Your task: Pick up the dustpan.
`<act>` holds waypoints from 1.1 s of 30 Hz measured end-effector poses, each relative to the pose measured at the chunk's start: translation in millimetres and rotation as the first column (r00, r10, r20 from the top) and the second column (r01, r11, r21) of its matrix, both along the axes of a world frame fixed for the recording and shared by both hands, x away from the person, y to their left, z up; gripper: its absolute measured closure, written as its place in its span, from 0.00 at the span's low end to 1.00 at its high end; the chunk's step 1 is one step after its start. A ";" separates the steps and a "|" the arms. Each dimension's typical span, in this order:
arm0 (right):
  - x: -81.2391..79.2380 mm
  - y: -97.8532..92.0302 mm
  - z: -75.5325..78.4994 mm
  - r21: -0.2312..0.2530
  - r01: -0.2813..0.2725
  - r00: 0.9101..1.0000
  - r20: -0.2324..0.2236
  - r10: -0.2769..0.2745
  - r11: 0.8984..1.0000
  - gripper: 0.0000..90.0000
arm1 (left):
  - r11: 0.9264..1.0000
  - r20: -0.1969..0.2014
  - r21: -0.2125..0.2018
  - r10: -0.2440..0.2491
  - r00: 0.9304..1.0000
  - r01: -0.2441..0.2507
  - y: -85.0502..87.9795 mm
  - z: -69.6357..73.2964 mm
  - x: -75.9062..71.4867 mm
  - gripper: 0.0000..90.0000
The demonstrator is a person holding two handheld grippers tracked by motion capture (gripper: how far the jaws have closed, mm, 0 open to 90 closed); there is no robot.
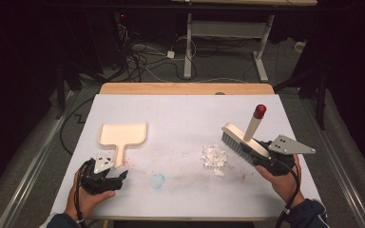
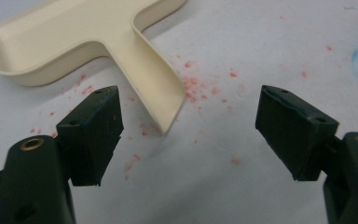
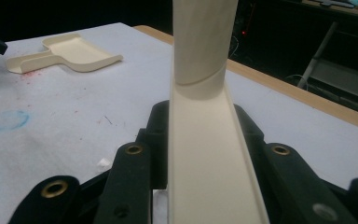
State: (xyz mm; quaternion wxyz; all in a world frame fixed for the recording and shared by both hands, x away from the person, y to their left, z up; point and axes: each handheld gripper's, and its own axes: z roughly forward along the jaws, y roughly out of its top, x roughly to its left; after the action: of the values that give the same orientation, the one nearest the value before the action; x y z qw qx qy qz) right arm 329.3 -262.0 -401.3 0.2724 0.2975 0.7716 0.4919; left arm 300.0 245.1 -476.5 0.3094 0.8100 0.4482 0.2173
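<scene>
A cream dustpan (image 1: 122,134) lies flat at the left of the white table top, its handle (image 2: 156,88) pointing toward me. My left gripper (image 1: 118,177) rests low just short of that handle's end. In the left gripper view my left gripper (image 2: 190,114) is open, with the handle's tip just ahead of the gap and touching neither pad. My right gripper (image 1: 262,154) is shut on the cream body of a hand brush (image 3: 205,154). The brush's grey bristles (image 1: 233,145) face a pile of white paper scraps (image 1: 214,157), and its red-capped handle (image 1: 259,111) points up and away.
A blue smudge (image 1: 158,180) and red specks (image 2: 191,84) mark the table between the dustpan and the scraps. The wooden table edge (image 1: 185,88) runs along the far side. Beyond it the floor holds cables and a desk frame (image 1: 188,42).
</scene>
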 end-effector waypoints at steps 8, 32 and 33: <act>-3.7 3.5 -2.2 -0.031 0.008 1.000 0.020 -0.008 0.999 0.75 | 0.992 -0.049 -0.066 0.104 0.993 -0.107 3.3 -2.8 25.2 0.25; -2.6 -2.2 -2.1 0.015 0.082 0.996 0.028 -0.082 0.997 0.75 | 0.971 -0.113 -0.094 0.209 0.971 -0.220 1.8 -11.1 68.5 0.65; -2.4 -2.1 -2.0 0.015 0.078 0.997 0.029 -0.078 0.997 0.75 | 0.972 -0.110 -0.088 0.208 0.972 -0.218 1.1 -11.2 68.5 0.66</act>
State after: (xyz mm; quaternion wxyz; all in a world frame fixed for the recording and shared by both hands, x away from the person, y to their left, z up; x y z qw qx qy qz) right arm 326.9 -264.0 -403.4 0.3007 0.3220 0.7518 0.4907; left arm 368.6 246.3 -487.7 0.3013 0.7507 0.5579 0.1858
